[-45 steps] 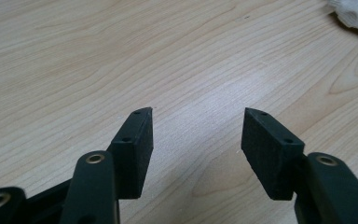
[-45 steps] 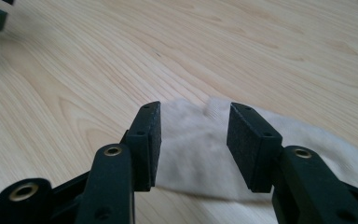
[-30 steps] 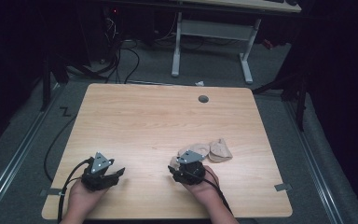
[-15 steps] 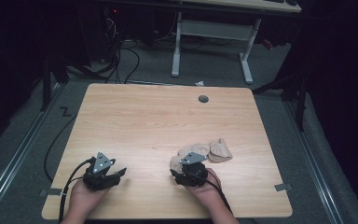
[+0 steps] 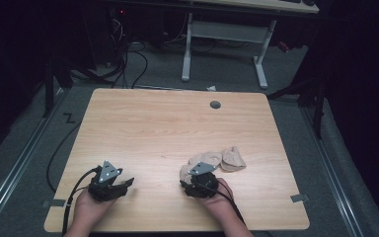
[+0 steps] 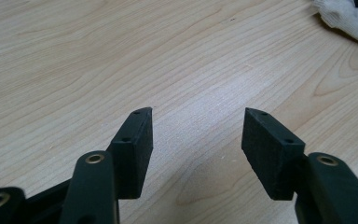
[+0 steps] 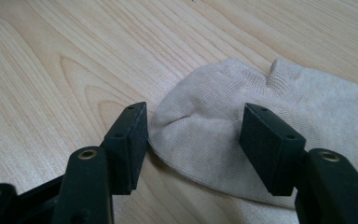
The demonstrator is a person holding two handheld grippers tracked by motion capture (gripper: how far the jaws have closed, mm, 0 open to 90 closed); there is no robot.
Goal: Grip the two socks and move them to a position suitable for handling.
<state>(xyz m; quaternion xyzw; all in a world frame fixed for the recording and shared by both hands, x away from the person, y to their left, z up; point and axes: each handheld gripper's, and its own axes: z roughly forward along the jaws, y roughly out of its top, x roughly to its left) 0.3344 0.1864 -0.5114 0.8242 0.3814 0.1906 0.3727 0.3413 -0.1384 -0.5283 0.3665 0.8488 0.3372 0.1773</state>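
A pair of beige socks [image 5: 217, 162] lies flat on the wooden table [image 5: 177, 123], toward the near right part of the tabletop, well on the near side of the small grey grommet [image 5: 215, 104] set by the far edge; the right gripper [image 5: 191, 174] sits at the near-left end of the socks, its jaws having just been opening and now standing wide; in the right gripper view the rounded end of one sock [image 7: 214, 135] lies on the wood between the two pads, neither pad pressing it; the left gripper [image 5: 128, 181] rests well to the left of the socks, by the near edge; its jaws stand wide over bare wood, with a bit of pale cloth [image 6: 345, 18] far off at the upper right of its view.
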